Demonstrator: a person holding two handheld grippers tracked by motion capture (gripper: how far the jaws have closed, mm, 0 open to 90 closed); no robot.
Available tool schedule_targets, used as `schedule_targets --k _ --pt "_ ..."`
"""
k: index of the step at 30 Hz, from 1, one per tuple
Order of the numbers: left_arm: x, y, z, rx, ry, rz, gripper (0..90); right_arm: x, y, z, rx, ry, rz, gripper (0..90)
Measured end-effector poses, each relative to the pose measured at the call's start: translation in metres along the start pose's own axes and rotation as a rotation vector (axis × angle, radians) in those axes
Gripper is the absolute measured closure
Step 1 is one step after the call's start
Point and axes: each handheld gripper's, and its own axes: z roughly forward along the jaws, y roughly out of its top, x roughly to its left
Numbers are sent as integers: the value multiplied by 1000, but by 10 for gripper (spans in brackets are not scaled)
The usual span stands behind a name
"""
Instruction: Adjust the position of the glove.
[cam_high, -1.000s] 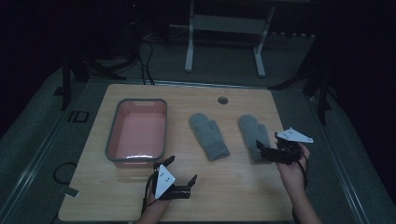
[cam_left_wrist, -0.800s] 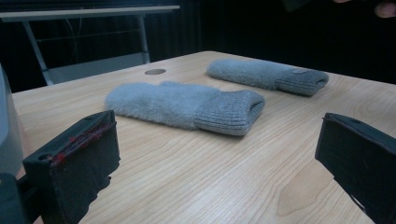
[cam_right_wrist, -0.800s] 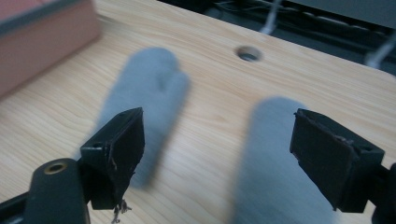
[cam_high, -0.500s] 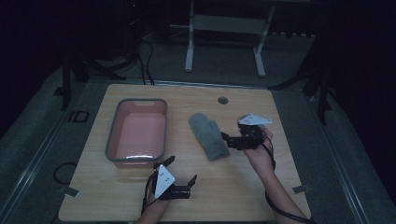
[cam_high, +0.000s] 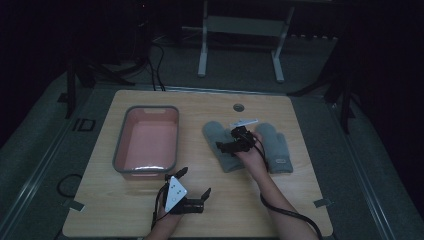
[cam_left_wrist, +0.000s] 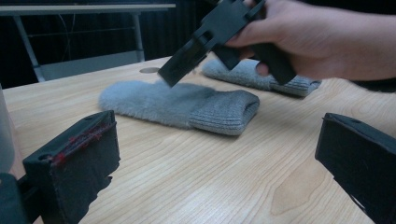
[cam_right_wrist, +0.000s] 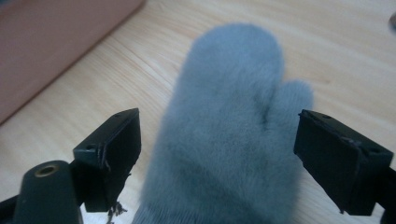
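Two grey fuzzy mittens lie side by side on the wooden table, the left mitten (cam_high: 214, 131) (cam_left_wrist: 182, 105) (cam_right_wrist: 229, 107) and the right mitten (cam_high: 277, 147) (cam_left_wrist: 261, 77). My right gripper (cam_high: 223, 148) (cam_right_wrist: 217, 149) (cam_left_wrist: 205, 42) hovers just over the left mitten, pointing along it toward its tip. Its jaws have just been opening; they straddle the mitten and the pads do not press on it. My left gripper (cam_high: 195, 181) (cam_left_wrist: 219, 158) rests at the table's front, open and with nothing between its jaws, pointing toward the mittens.
A pink tub with a grey rim (cam_high: 120, 150) (cam_right_wrist: 46, 42) stands on the left half of the table, just behind the left gripper. A round hole (cam_high: 239, 107) sits near the table's far edge. A metal frame (cam_high: 240, 25) and cables lie on the floor beyond.
The right hand has carried its gripper leftward and lower, from beside the right mitten to over the left mitten. The left gripper has stayed put.
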Motion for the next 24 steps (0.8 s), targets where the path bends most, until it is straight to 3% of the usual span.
schedule_targets --k 1,3,4,8,12,15,17,20,24 --pt "0 0 0 0 0 0 0 0 0 5 12 -4 11 130" --pt "0 0 0 1 -3 -4 0 1 0 14 18 -56 32 114" --pt "0 0 0 1 -3 -5 0 1 -1 17 26 -52 41 101" --pt "0 0 0 3 -7 -11 0 5 -8 30 59 -101 38 106" --pt "0 0 0 2 -6 -7 0 7 -11 32 71 -144 5 349" --pt "0 0 0 2 -4 -8 0 11 -10 31 67 -169 39 589" --pt "0 0 0 2 -5 -7 0 15 -10 30 61 -189 85 680" --pt "0 0 0 3 -4 -5 0 17 -10 23 34 -207 162 732" --pt "0 0 0 3 -5 -6 0 22 -8 7 3 -259 229 737"
